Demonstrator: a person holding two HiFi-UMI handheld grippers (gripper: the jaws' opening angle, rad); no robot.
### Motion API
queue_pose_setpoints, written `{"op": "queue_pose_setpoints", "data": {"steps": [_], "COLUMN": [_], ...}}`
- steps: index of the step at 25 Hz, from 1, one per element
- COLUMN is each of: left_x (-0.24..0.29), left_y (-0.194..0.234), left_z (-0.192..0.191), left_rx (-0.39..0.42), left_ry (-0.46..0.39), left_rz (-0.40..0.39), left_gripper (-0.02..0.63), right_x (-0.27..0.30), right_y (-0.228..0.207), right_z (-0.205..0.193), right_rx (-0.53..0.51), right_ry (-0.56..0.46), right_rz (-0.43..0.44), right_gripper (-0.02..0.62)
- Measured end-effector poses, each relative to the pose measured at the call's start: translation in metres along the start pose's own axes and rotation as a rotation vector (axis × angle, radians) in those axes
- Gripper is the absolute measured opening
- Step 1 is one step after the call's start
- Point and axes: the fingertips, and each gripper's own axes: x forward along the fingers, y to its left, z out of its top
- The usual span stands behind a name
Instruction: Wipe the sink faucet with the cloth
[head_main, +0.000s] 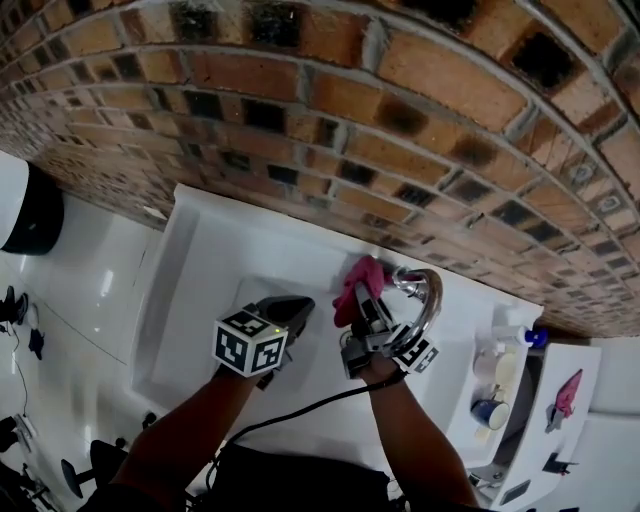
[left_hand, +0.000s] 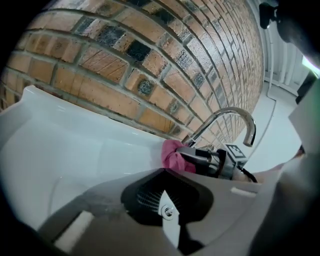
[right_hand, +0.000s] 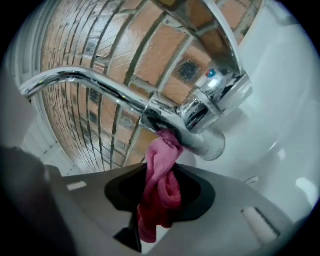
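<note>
Right gripper view is showing the right gripper (right_hand: 159, 202) clamping its jaws on the pink cloth (right_hand: 161, 180), whose upper end is pressing against the base of the chrome faucet (right_hand: 200, 107) at frame centre. Head view is placing that cloth (head_main: 357, 281) just left of the faucet (head_main: 425, 292), at the back edge of the white sink (head_main: 200, 255), below the brick wall (head_main: 300, 100). To the left, the left gripper (head_main: 292, 308) is hovering over the basin, jaws drawn together and holding nothing, pointing toward the cloth (left_hand: 172, 155).
</note>
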Motion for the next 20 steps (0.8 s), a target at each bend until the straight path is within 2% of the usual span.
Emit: {"op": "queue_pose_setpoints", "data": {"steps": [5, 14, 17, 20], "left_x": [-0.005, -0.013, -0.022, -0.033], "left_y": [0.009, -0.001, -0.007, -0.013], "left_z": [-0.010, -0.010, -0.011, -0.014], "left_rx": [-0.015, 0.008, 0.015, 0.018], "left_ry": [0.021, 0.016, 0.009, 0.002], "left_rz": [0.014, 0.018, 0.022, 0.027], "left_gripper": [0.002, 0.003, 0.002, 0.002], "right_x": [-0.006, -0.021, -0.025, -0.032], "right_y": [0.011, 0.039, 0.043, 0.041], "right_z": [0.015, 0.032, 0.031, 0.028], "right_rx": [0.051, 0.069, 0.049, -0.019], "right_ry": [-0.064, -0.141, -0.137, -0.109], "right_rz": [0.032, 0.109, 0.120, 0.108], "right_gripper": [0.135, 0.135, 0.135, 0.135]}}
